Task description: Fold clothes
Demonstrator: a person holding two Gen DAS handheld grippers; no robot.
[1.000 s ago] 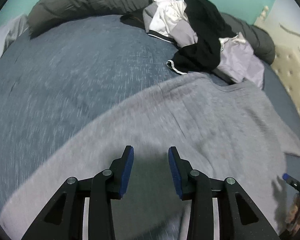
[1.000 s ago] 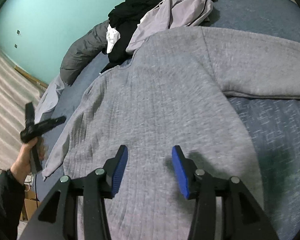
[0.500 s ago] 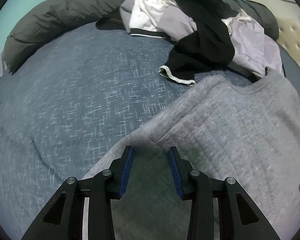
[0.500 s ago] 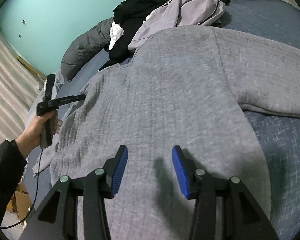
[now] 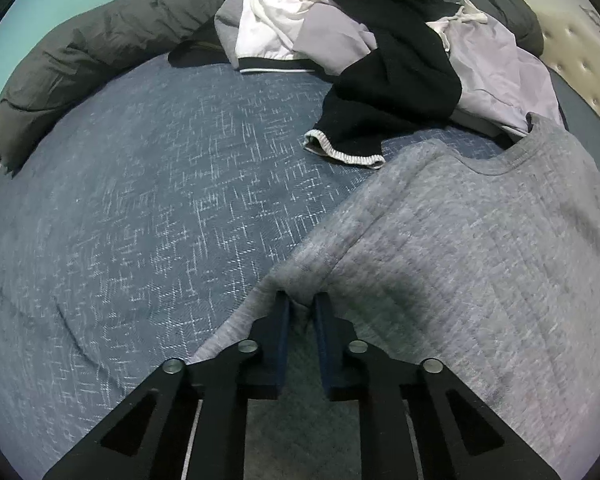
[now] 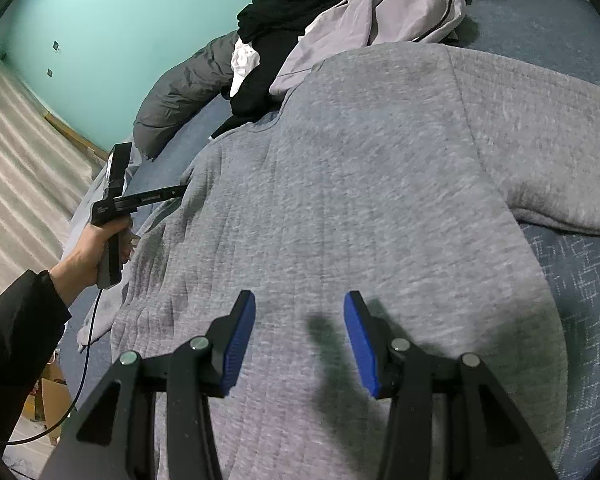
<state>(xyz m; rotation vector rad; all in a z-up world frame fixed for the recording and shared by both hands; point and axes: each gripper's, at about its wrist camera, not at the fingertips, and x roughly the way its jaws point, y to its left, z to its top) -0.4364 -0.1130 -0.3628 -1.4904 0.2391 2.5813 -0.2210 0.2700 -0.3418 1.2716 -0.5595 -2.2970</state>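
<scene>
A grey sweater [image 5: 480,260] lies spread flat on the blue bedspread [image 5: 140,220]. My left gripper [image 5: 302,312] sits at the sweater's left edge near the shoulder. Its jaws are closing, and a raised fold of grey fabric is pinched between the blue pads. In the right wrist view a person's hand [image 6: 96,256] holds that left gripper [image 6: 182,189] against the sweater [image 6: 360,180]. My right gripper [image 6: 300,336] hovers open over the sweater's lower body, with nothing between its fingers. The right sleeve [image 6: 560,184] lies out to the side.
A pile of black, white and lilac clothes [image 5: 380,40] lies beyond the collar. A rolled dark grey duvet [image 5: 80,60] runs along the far edge below a teal wall. A beige tufted headboard [image 5: 588,52] is at right. A cardboard box [image 6: 52,404] stands on the floor.
My left gripper has travelled across the sweater to its left edge, come down, and narrowed its jaws onto a fold of fabric. The right gripper has stayed open and nearly still.
</scene>
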